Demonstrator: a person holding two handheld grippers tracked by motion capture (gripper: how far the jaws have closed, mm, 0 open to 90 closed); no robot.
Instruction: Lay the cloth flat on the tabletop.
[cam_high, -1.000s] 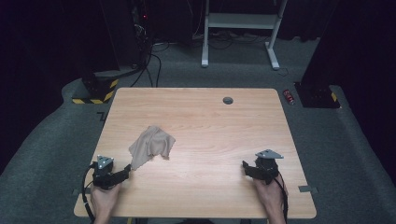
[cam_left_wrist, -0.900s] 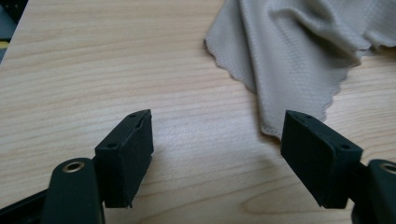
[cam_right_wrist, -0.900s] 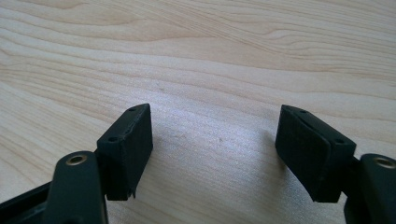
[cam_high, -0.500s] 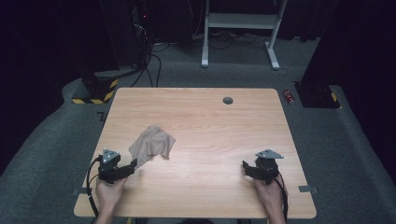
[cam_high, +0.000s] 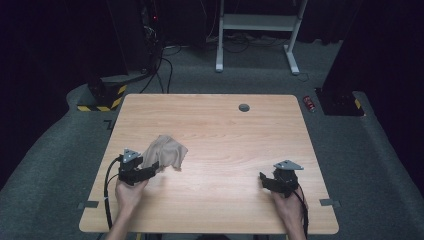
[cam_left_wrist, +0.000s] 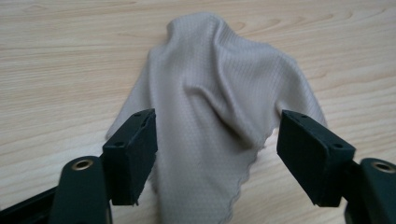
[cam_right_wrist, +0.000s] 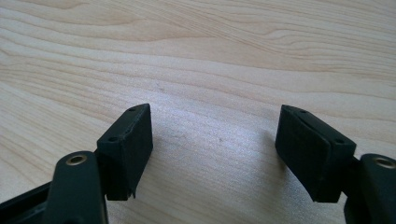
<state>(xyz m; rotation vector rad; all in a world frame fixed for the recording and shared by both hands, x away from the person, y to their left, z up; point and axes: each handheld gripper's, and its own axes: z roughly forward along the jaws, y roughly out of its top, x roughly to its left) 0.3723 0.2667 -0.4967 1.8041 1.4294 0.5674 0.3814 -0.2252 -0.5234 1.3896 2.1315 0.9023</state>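
Cloth (cam_high: 165, 151), beige and bunched, lies on the table (cam_high: 225, 130) just ahead of the left hand-held gripper (cam_high: 152, 167). That hand-held gripper is spread wide, released, its jaws straddling the cloth's near edge (cam_left_wrist: 205, 186) without pinching it. Well away from the cloth, the right hand-held gripper (cam_high: 264, 179) stands wide apart over bare wood, holding nothing. The left gripper view shows the cloth's fine dotted weave.
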